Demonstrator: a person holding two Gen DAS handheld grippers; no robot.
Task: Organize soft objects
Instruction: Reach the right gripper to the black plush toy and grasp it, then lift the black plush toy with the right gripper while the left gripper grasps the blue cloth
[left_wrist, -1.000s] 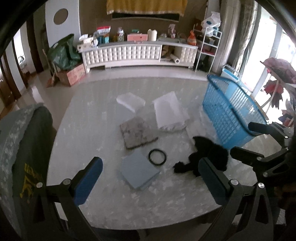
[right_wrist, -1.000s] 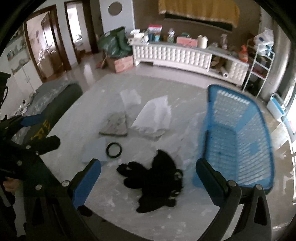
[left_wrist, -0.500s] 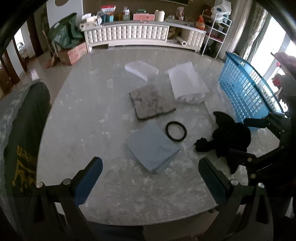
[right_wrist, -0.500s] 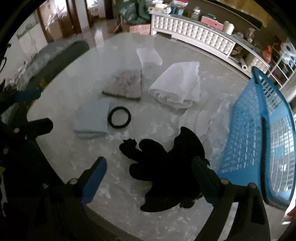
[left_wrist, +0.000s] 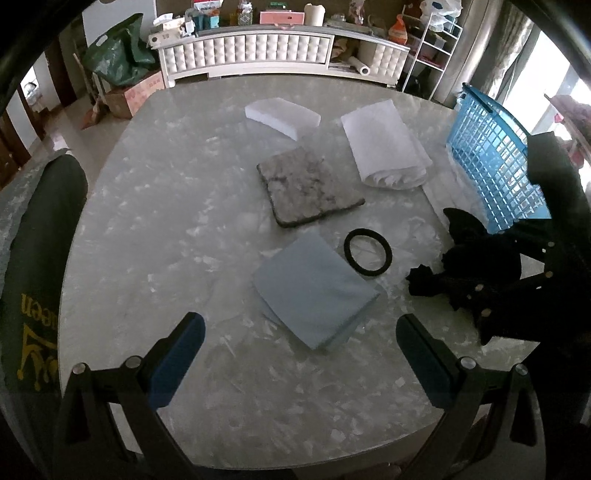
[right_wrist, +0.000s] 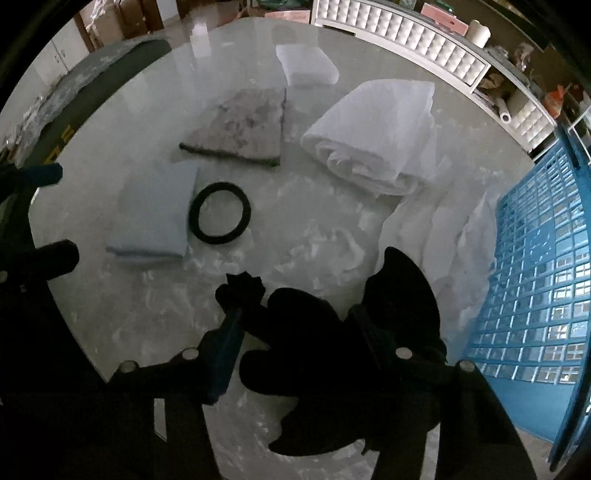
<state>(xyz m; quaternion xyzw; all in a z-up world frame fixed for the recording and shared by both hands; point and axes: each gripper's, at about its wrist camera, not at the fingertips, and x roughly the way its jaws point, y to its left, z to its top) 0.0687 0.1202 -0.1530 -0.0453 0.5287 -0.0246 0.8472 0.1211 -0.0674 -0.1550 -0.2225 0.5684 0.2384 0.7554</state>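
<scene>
Right gripper (right_wrist: 295, 332) dropped onto black plush toy (right_wrist: 332, 350) — jaws clamped; left gripper (left_wrist: 299, 354) wide apart — toy's grip half-hidden there.

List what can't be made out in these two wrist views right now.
- Black plush toy: right wrist view, all dark; its features are unreadable, and the right gripper covers its middle. Whether the fingers pinch it cannot be told.
- Same toy, left wrist view: the right gripper's frame hides its right part.
- Blue basket: both views cut it off at the edge, so its contents cannot be seen.
- Chair cover: lettering cropped at the left edge.
</scene>
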